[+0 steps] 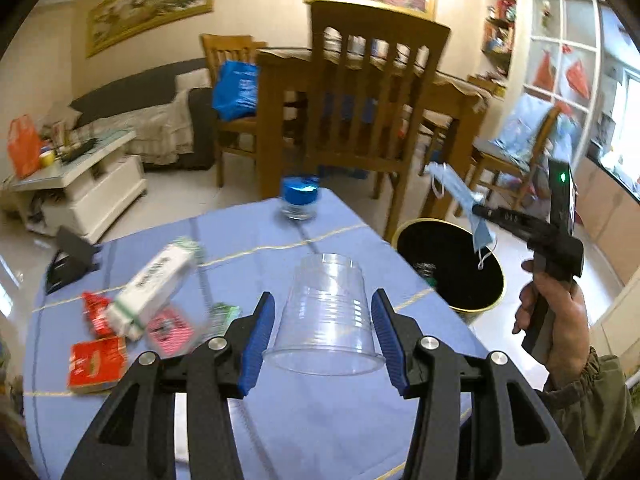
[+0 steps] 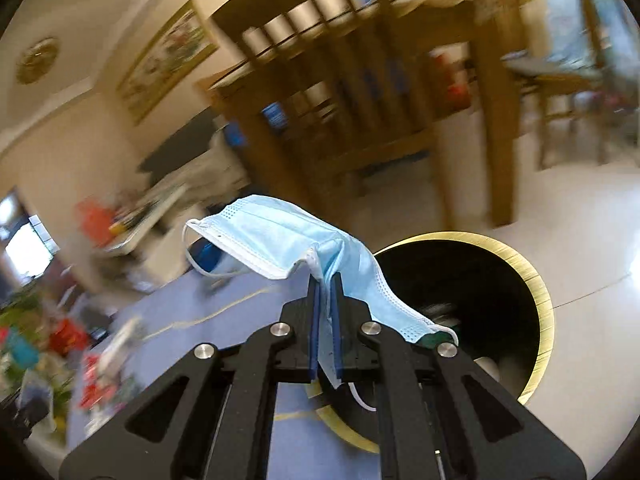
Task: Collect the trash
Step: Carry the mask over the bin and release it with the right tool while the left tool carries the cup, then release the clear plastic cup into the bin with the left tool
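Note:
A clear plastic cup (image 1: 326, 316) stands upside down on the blue tablecloth (image 1: 312, 420). My left gripper (image 1: 323, 312) is open, its blue pads on either side of the cup, apart from it. My right gripper (image 2: 326, 286) is shut on a light blue face mask (image 2: 280, 236) and holds it above the black trash bin (image 2: 480, 280). In the left wrist view the right gripper (image 1: 478, 210) shows with the mask (image 1: 460, 196) hanging over the bin (image 1: 452, 264), which stands on the floor beside the table.
On the cloth lie a white and green carton (image 1: 154, 284), red wrappers (image 1: 96, 360), a pink packet (image 1: 168, 330) and a blue-lidded jar (image 1: 300, 198) at the far edge. A wooden chair (image 1: 360, 100) and dining table stand behind.

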`<control>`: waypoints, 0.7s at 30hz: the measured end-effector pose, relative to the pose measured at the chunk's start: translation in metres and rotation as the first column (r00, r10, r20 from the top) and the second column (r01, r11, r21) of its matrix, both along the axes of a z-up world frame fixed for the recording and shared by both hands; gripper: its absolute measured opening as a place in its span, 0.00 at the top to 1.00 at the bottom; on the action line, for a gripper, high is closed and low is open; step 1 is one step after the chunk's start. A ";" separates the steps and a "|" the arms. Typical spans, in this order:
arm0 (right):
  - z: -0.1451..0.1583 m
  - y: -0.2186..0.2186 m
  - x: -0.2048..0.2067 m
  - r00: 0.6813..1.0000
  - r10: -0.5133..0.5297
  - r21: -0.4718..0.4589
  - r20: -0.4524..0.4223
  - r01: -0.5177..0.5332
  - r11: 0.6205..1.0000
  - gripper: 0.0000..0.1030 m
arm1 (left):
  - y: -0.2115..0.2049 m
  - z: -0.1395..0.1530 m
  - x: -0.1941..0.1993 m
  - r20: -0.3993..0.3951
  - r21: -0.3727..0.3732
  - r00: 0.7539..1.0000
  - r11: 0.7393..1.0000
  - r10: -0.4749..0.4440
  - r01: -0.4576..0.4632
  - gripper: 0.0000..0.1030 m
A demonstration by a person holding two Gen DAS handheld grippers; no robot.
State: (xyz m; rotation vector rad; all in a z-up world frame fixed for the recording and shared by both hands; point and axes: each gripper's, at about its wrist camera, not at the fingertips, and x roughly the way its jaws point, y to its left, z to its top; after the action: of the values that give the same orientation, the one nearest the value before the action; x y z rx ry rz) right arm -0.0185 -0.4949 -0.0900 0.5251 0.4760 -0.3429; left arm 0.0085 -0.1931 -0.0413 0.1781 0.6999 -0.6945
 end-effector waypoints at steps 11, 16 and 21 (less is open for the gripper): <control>-0.053 -0.051 -0.006 0.942 -0.261 0.080 -0.212 0.283 0.956 0.09 | -0.087 -0.023 0.003 -0.046 0.032 0.992 0.993 -0.116 0.118 0.53; -0.034 -0.054 -0.043 0.929 -0.363 0.092 -0.079 0.369 0.925 0.05 | -0.130 -0.028 0.009 -0.059 0.057 0.985 0.984 -0.163 0.167 0.53; -0.037 -0.076 -0.072 0.894 -0.445 0.149 -0.050 0.447 0.882 0.05 | -0.176 -0.035 0.015 -0.065 0.084 0.978 0.976 -0.197 0.202 0.53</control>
State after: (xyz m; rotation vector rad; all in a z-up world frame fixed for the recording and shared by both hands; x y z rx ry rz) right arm -0.0906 -0.5706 -0.1268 0.7896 0.3931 -0.7582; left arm 0.0237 -0.3689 -0.0767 0.3162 0.7745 -0.8630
